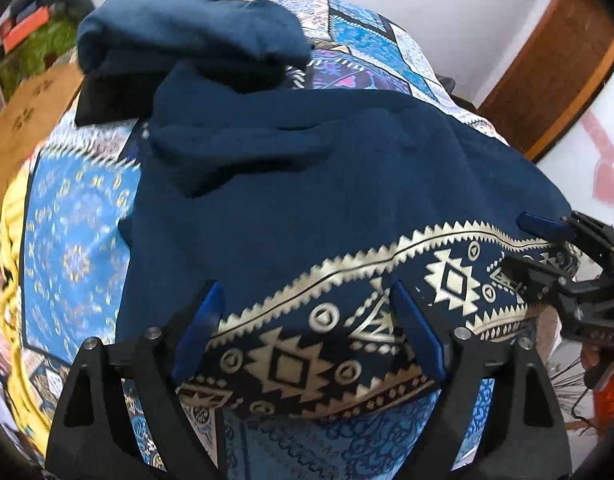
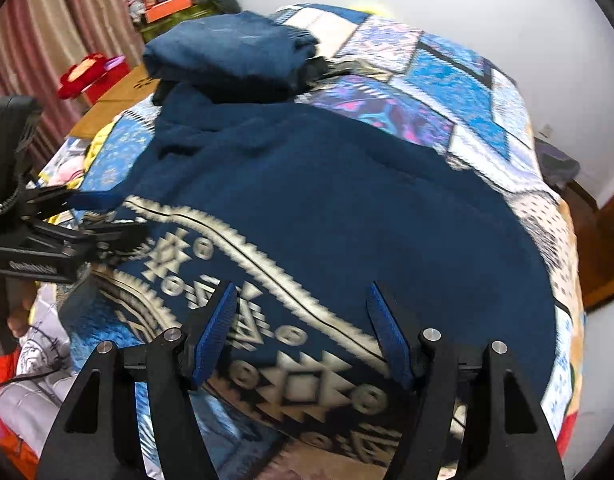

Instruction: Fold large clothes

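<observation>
navy garment (image 1: 327,200) with a patterned hem lies spread on the patchwork bedspread (image 1: 75,216); left gripper (image 1: 307,320) and right gripper (image 2: 303,320) both gape wide over the hem, gripping nothing. folded navy pile (image 1: 187,40) lies beyond.

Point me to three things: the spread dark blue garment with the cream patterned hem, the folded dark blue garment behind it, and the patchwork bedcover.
Spread dark blue garment with cream patterned hem (image 1: 327,184): left wrist view, plain body.
Folded dark blue garment (image 1: 187,36): left wrist view, top face.
Blue patchwork bedcover (image 2: 447,76): right wrist view, bare blue patch.
</observation>
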The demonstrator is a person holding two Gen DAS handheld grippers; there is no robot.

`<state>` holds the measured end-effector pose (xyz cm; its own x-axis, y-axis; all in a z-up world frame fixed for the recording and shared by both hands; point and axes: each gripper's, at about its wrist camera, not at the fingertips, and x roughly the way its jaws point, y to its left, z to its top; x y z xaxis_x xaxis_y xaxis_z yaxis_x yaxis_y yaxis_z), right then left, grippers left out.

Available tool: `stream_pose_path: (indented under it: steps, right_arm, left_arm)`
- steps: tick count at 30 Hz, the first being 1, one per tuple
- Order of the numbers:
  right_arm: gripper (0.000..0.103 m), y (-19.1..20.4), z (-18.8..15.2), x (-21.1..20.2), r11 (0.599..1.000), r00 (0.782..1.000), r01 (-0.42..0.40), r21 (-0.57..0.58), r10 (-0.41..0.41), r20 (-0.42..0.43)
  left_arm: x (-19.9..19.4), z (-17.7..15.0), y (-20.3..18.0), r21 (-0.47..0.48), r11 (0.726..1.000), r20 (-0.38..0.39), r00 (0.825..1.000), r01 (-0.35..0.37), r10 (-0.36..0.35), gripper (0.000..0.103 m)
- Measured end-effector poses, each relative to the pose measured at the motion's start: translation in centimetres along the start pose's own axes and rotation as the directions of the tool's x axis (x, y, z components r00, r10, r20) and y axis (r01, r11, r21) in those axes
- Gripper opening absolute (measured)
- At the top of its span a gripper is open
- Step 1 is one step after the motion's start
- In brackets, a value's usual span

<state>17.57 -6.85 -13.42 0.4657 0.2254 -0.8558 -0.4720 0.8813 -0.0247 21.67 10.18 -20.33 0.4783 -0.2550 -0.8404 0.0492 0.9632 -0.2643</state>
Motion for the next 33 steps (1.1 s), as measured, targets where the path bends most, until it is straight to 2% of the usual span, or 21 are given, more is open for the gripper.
stream_pose_path:
  steps: [6, 9, 12, 17, 18, 20, 23, 25, 27, 30, 33]
  right_arm:
    - [0.064, -1.8, -0.7, -2.0, 0.997, 0.997, 0.071, 0.038, -0.072, 0.036]
    - [0.064, -2.5, -1.0, -2.8, 0.995, 0.996, 0.072, 0.067, -0.075, 0.052]
    - [0.064, -2.9, -1.2, -3.4, 0.991, 0.991, 0.109, 0.081, -0.115, 0.062]
    - [0.064, -3.9, -1.7, -4.6, 0.985, 0.99, 0.104, 0.141, -0.116, 0.079]
    - [0.064, -4.0, -1.8, -4.8, 0.983, 0.99, 0.104, 0.149, -0.118, 0.082]
    - [0.064, -4.0, -1.7, -5.2, 0.983, 0.989, 0.1, 0.155, -0.115, 0.096]
    - [0.064, -3.4, -1.4, -5.7, 0.984, 0.986, 0.104, 0.144, -0.121, 0.118]
    - [0.064, -2.8, -1.0, -5.7, 0.987, 0.986, 0.091, 0.131, -0.107, 0.127]
    - [0.064, -2.3, -0.8, -5.6, 0.99, 0.988, 0.067, 0.123, -0.083, 0.132]
    - [0.064, -1.4, -0.3, -4.7, 0.993, 0.991, 0.043, 0.108, -0.056, 0.123]
    - [0.064, -0.7, 0.1, -3.6, 0.995, 0.994, 0.026, 0.1, -0.036, 0.105]
  left_arm:
    - [-1.1, -1.6, 1.7, -0.046, 0.998, 0.006, 0.999, -0.036, 0.036, 0.088]
    - [-1.8, -2.6, 2.9, -0.095, 0.994, 0.005, 0.999, -0.054, 0.054, 0.088]
    - [-2.4, -3.3, 4.4, -0.154, 0.987, 0.006, 0.999, -0.045, 0.047, 0.088]
    - [-3.9, -4.5, 6.6, -0.269, 0.958, 0.023, 0.994, -0.097, 0.107, 0.088]
    - [-4.1, -4.7, 7.0, -0.292, 0.952, 0.023, 0.994, -0.095, 0.107, 0.088]
    - [-4.1, -5.4, 8.2, -0.362, 0.931, 0.016, 0.998, -0.052, 0.062, 0.088]
    - [-3.4, -6.6, 9.5, -0.464, 0.883, 0.009, 0.997, 0.073, -0.078, 0.088]
    - [-2.6, -7.4, 10.0, -0.52, 0.841, 0.009, 0.985, 0.153, -0.174, 0.088]
    - [-1.8, -8.1, 10.2, -0.568, 0.792, 0.018, 0.965, 0.224, -0.26, 0.088]
    - [-0.2, -8.5, 10.8, -0.637, 0.688, 0.068, 0.914, 0.348, -0.399, 0.088]
    - [0.6, -7.9, 11.2, -0.657, 0.623, 0.128, 0.877, 0.425, -0.463, 0.088]
